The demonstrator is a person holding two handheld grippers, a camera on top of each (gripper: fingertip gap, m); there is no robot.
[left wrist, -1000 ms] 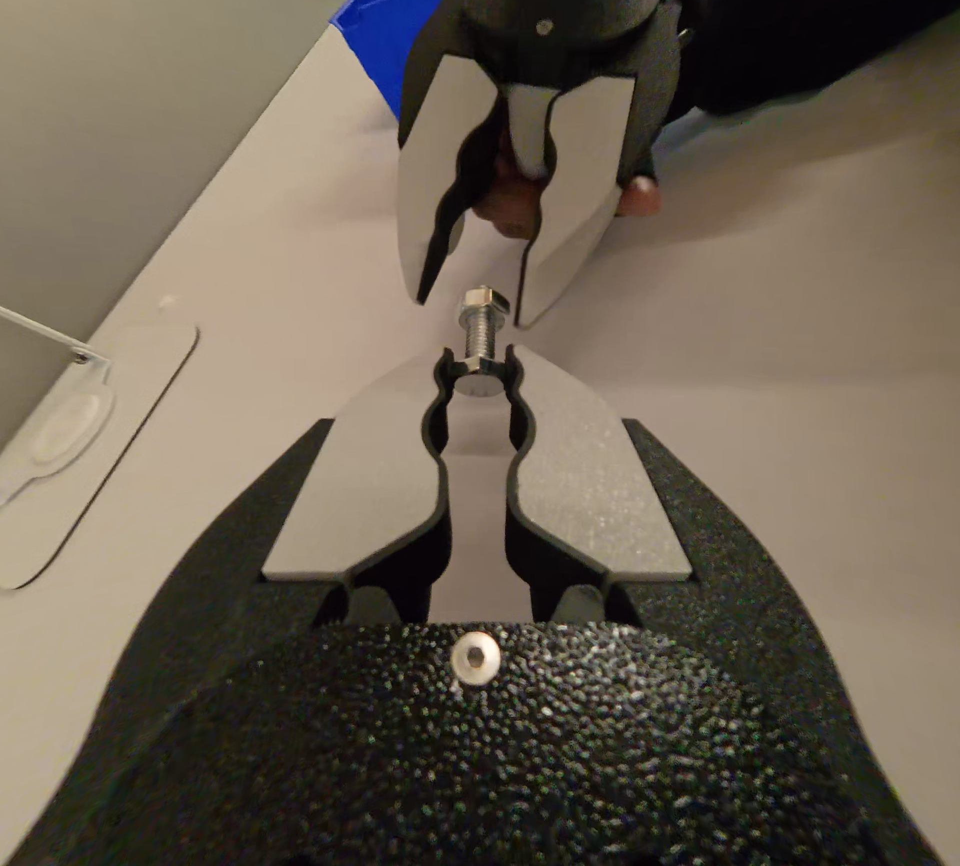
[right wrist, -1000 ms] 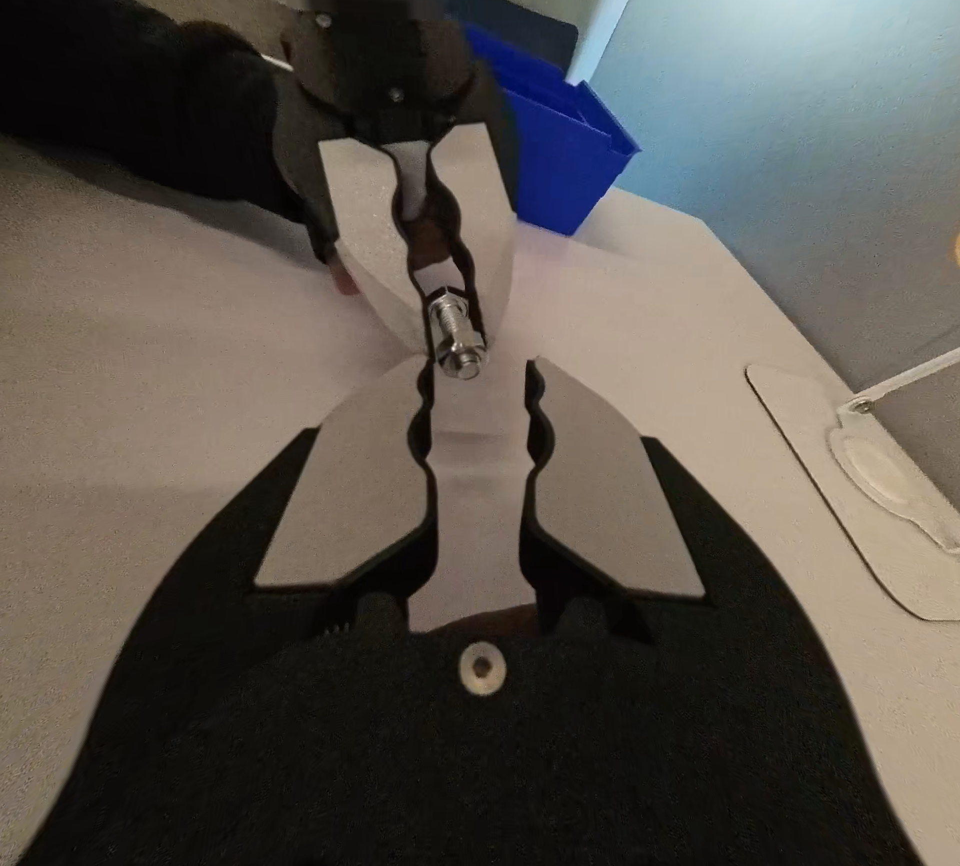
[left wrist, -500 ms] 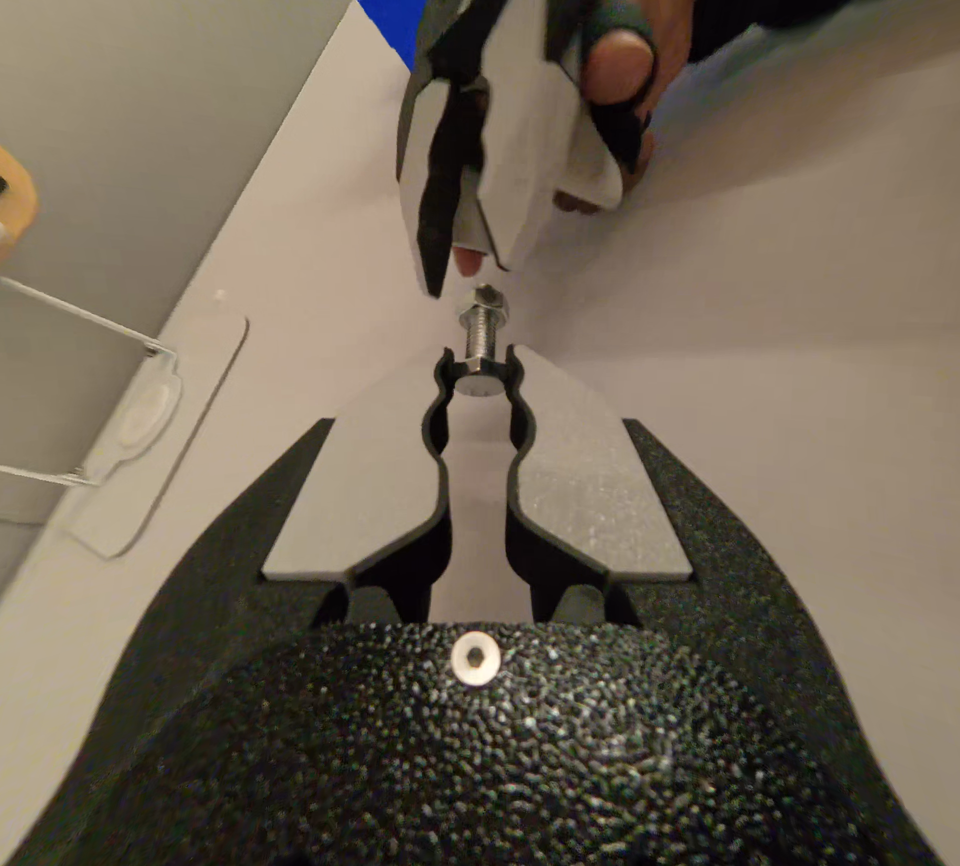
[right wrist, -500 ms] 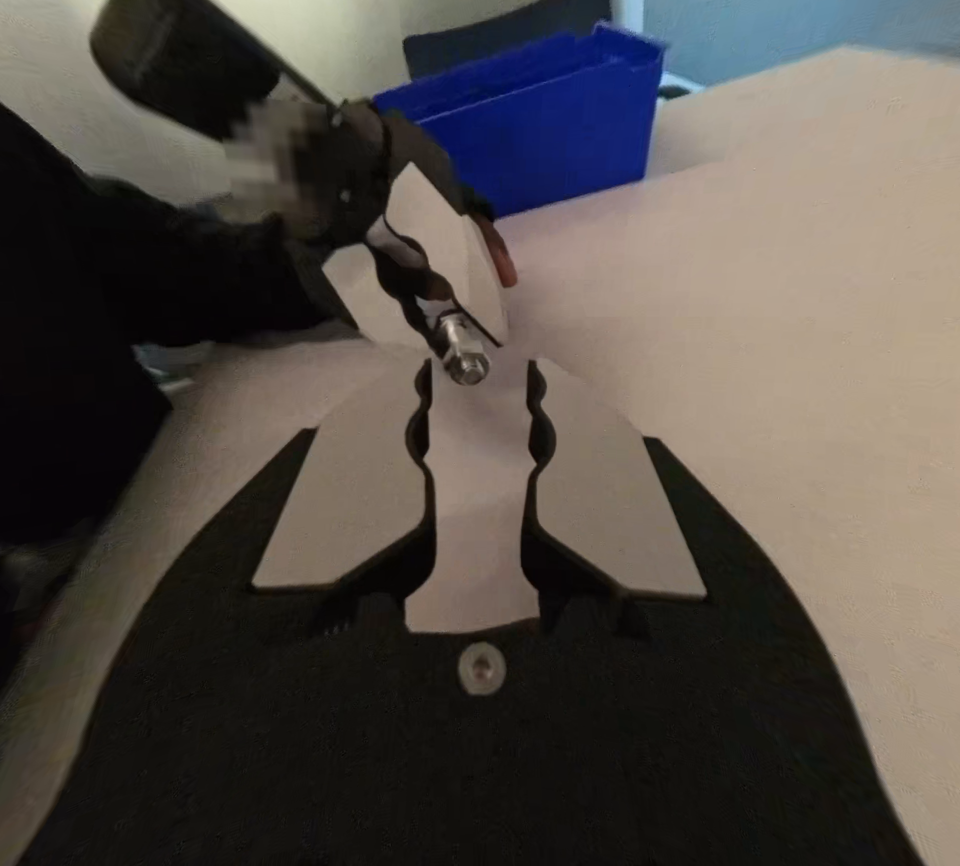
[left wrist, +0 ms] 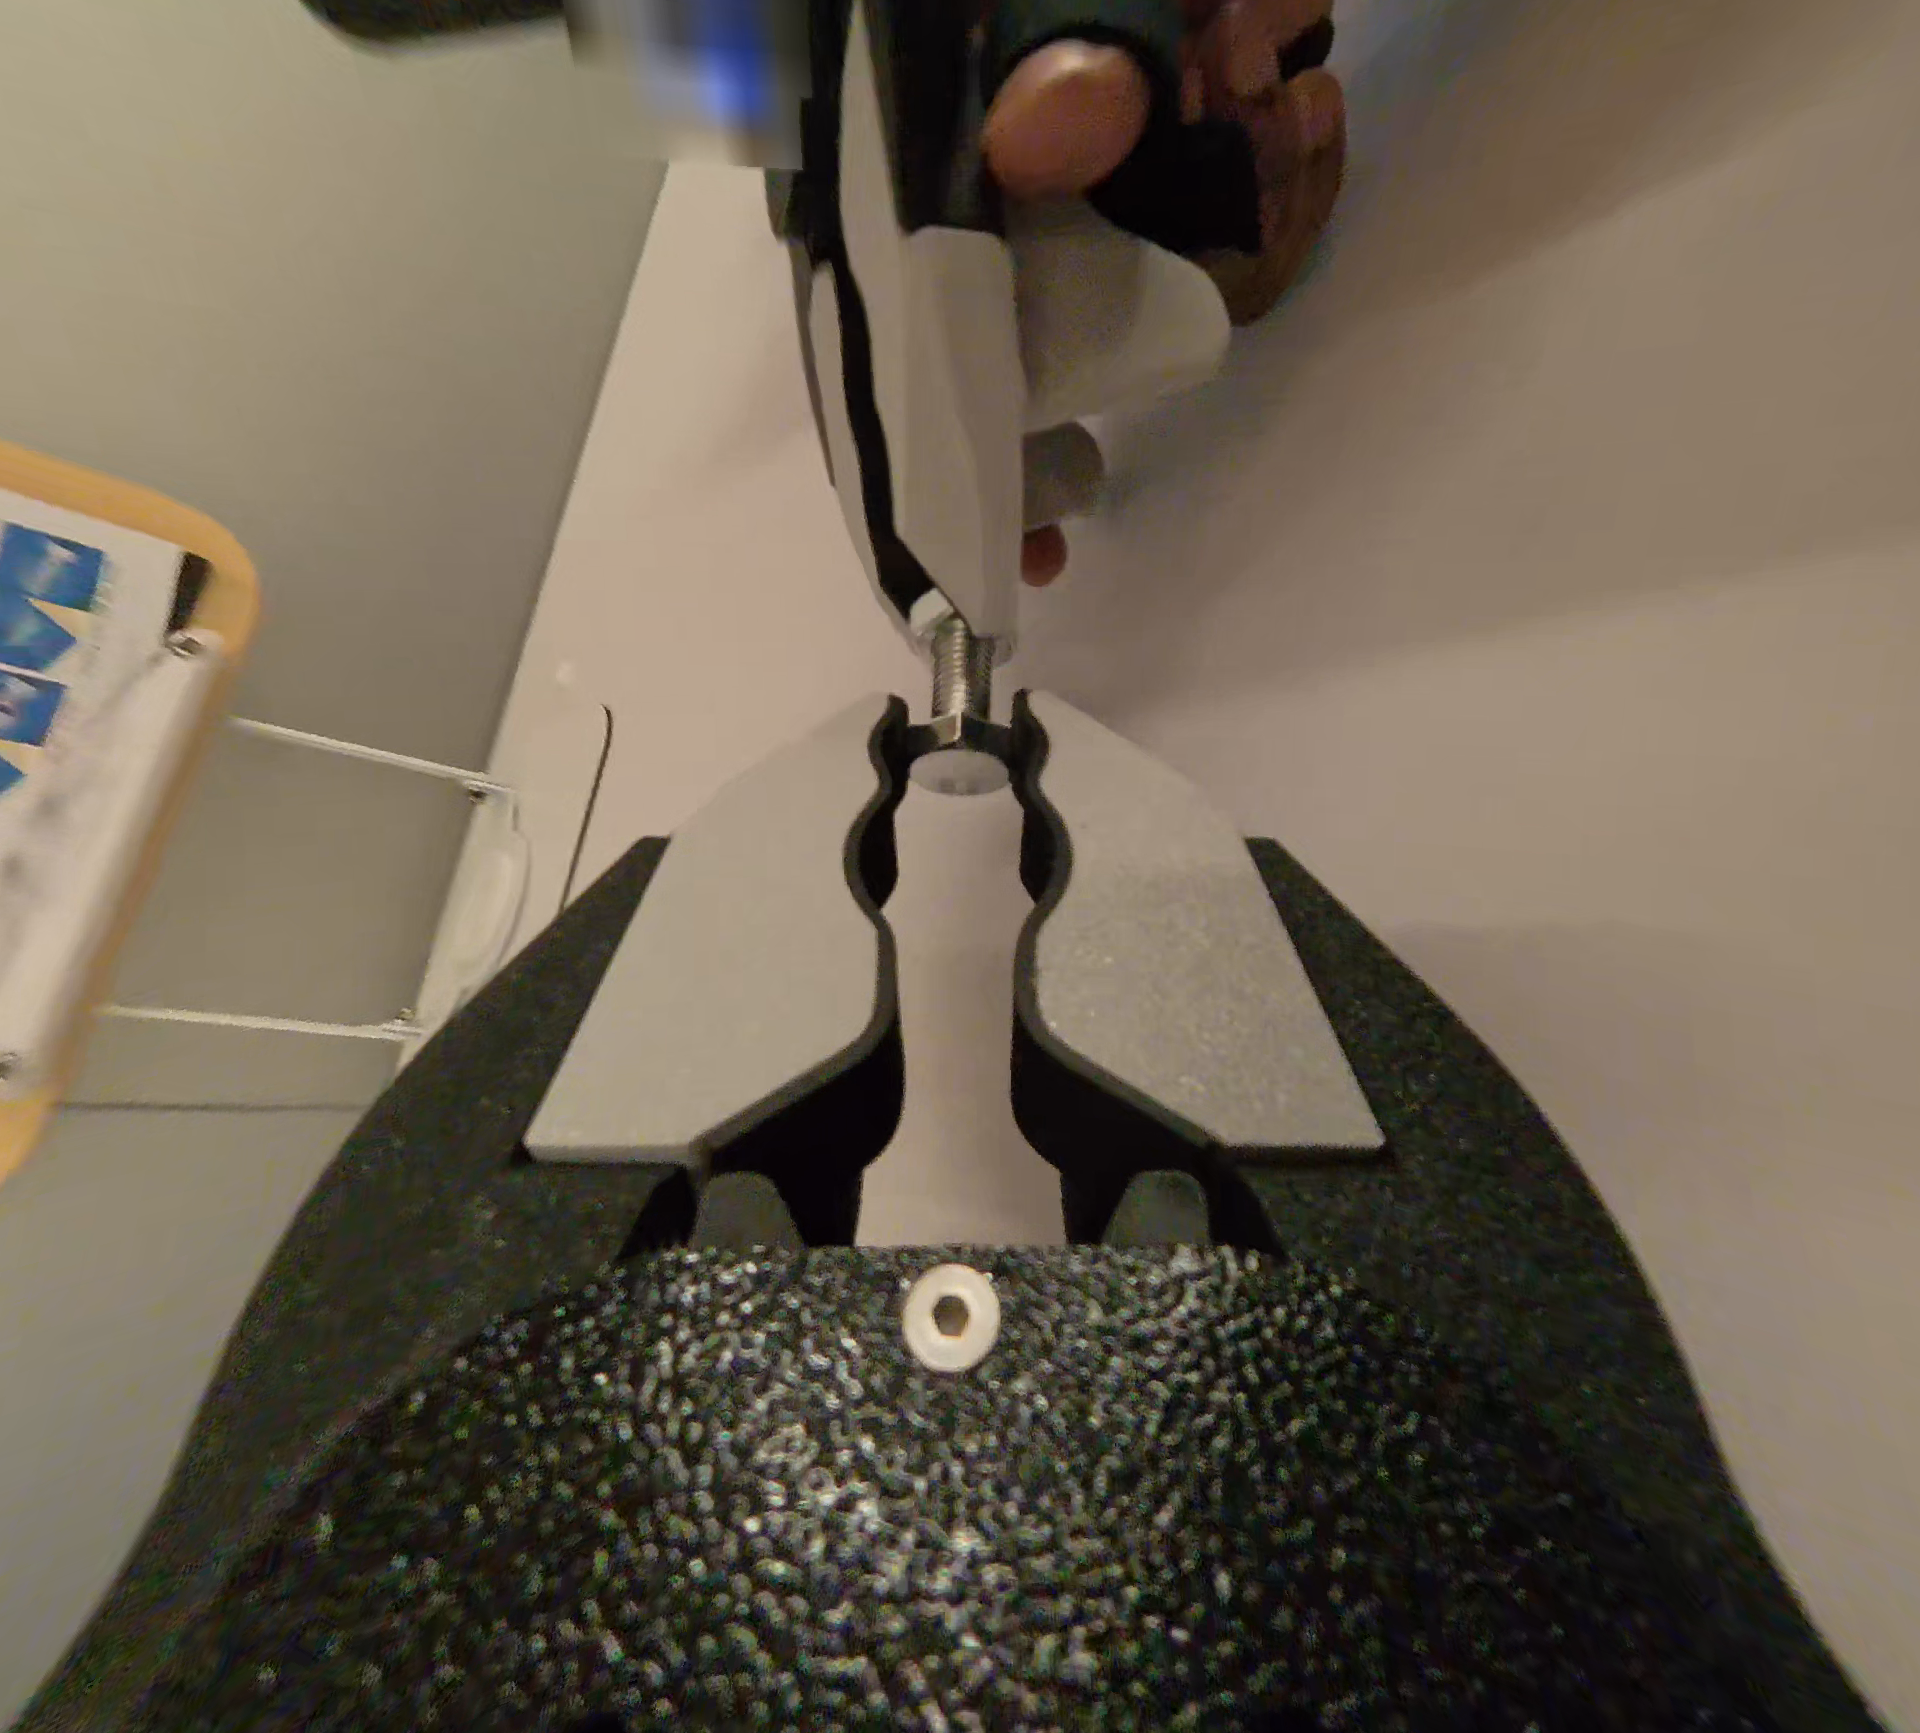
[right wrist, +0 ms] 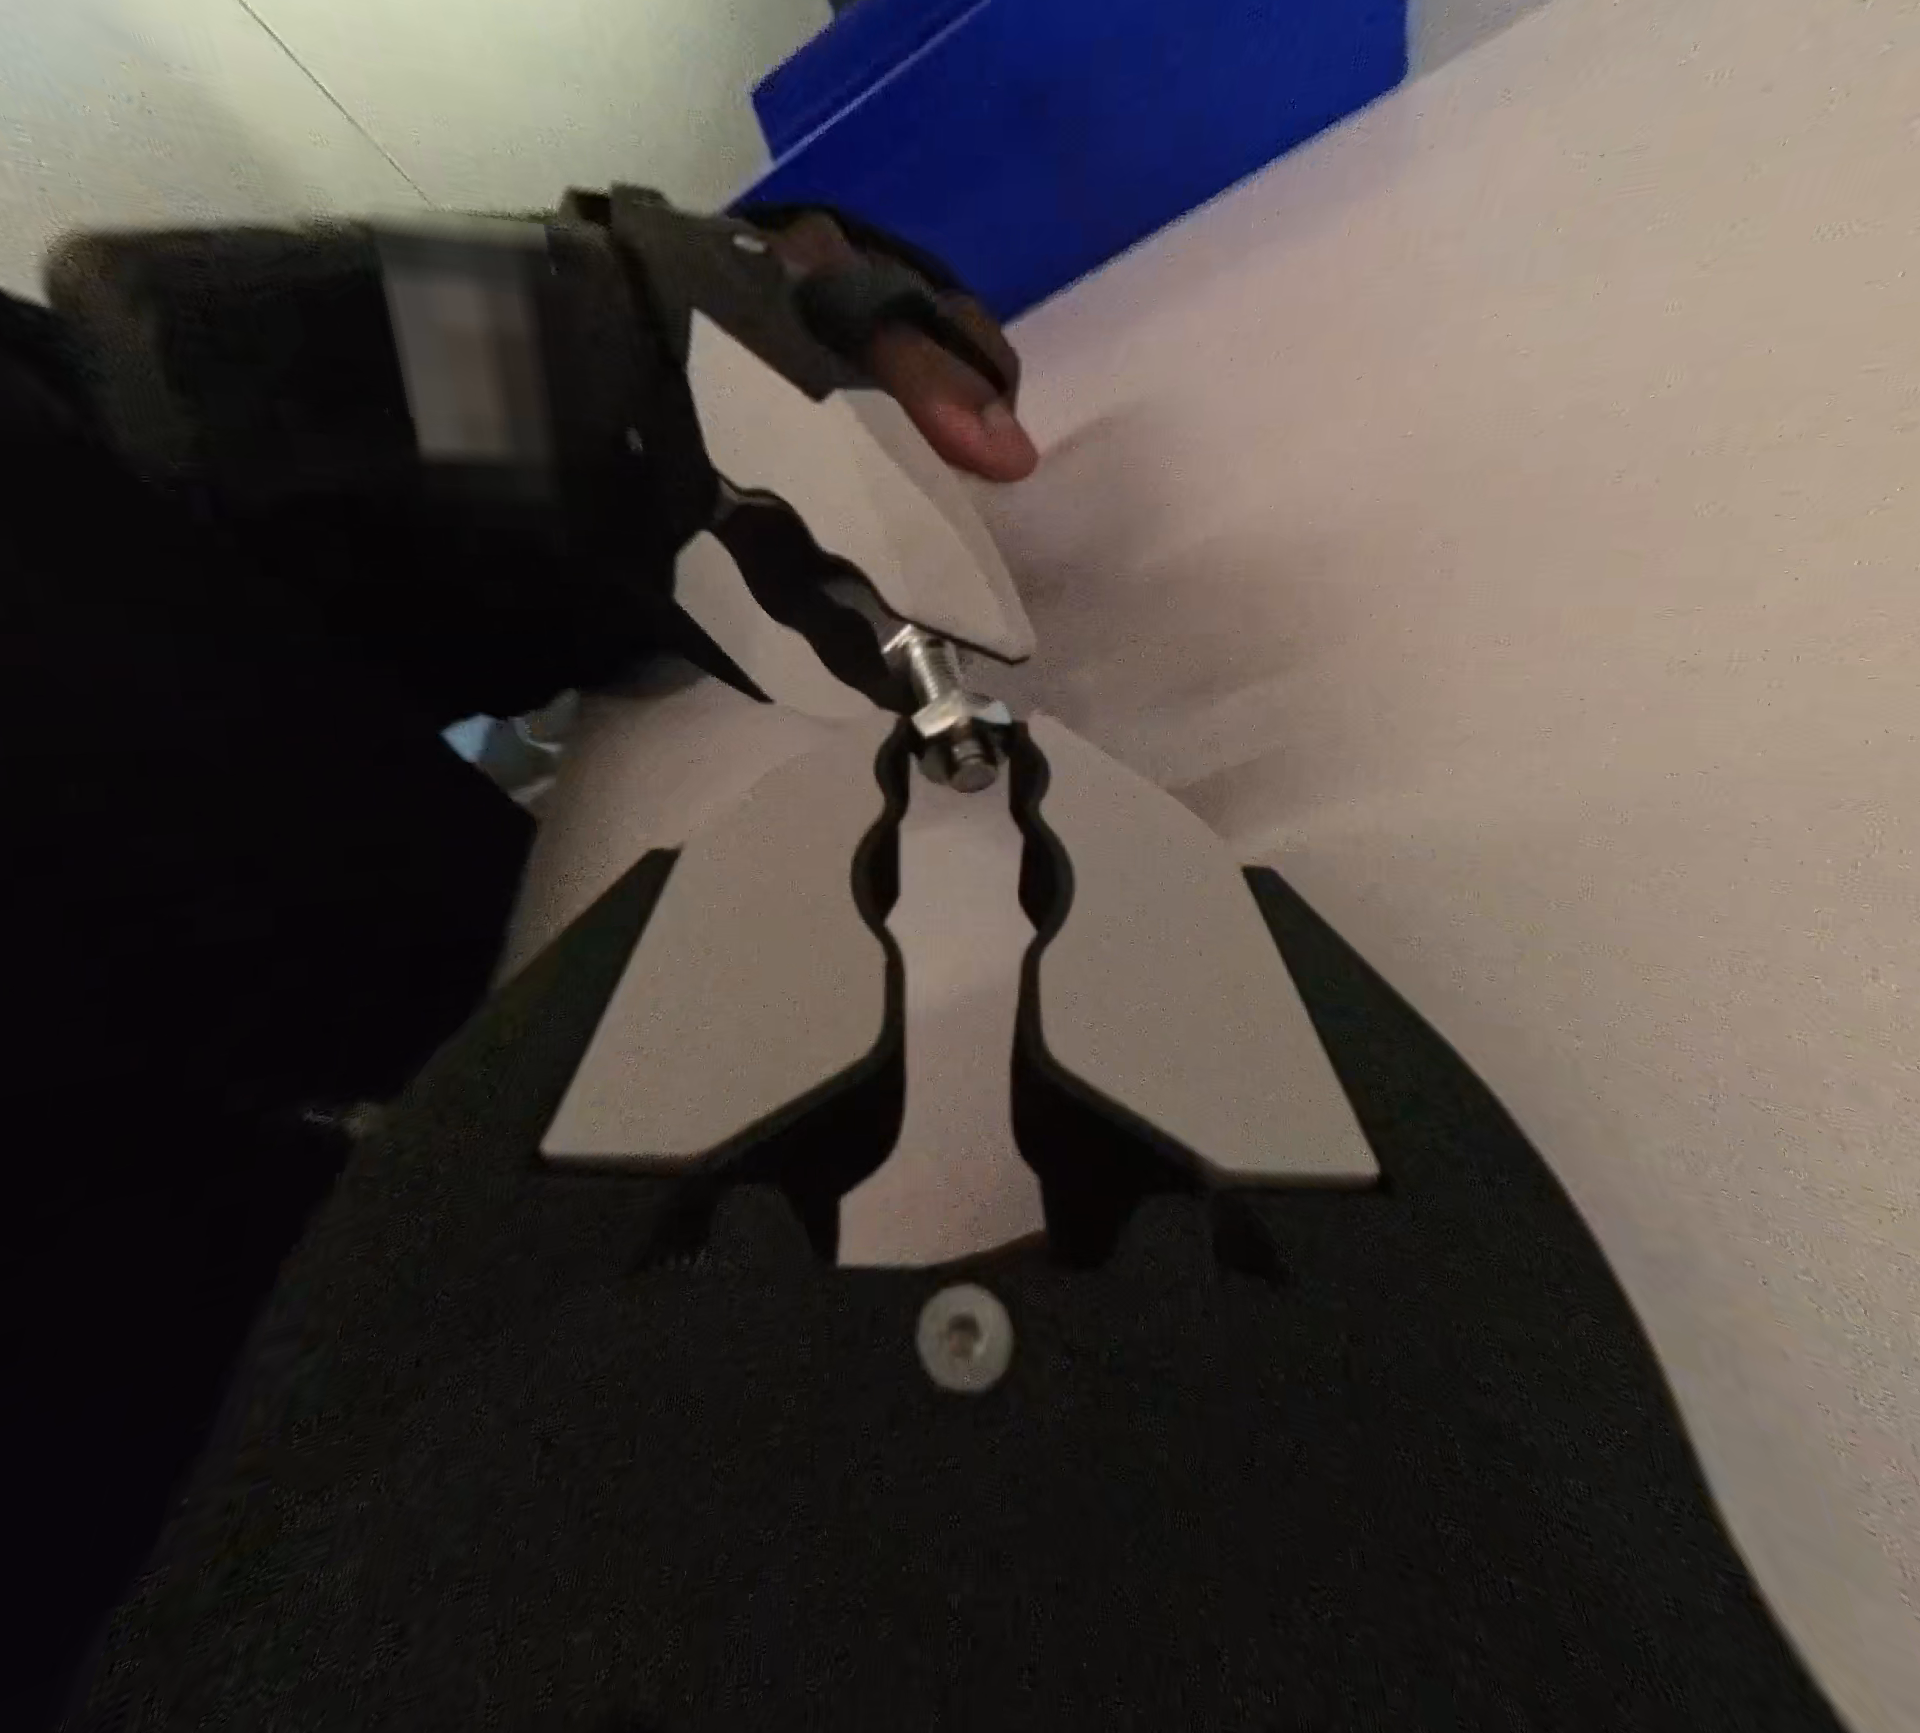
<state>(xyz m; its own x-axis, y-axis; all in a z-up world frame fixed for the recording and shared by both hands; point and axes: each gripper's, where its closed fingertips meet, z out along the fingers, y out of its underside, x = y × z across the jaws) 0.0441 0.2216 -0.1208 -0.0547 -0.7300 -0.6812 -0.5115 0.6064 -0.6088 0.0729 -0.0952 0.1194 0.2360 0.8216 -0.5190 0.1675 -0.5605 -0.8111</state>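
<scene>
Pale grey, the flat desk (right wrist: 1558, 540) carries a blue plastic bin (right wrist: 1091, 52) at its far edge. Above it the left tongs (left wrist: 958, 727) pinch the hexagonal head of a silver threaded steel bolt (left wrist: 951, 681), steadying it, while the right tongs (right wrist: 961, 733) clamp the small silver hex nut (right wrist: 961, 715) on its thread.
</scene>
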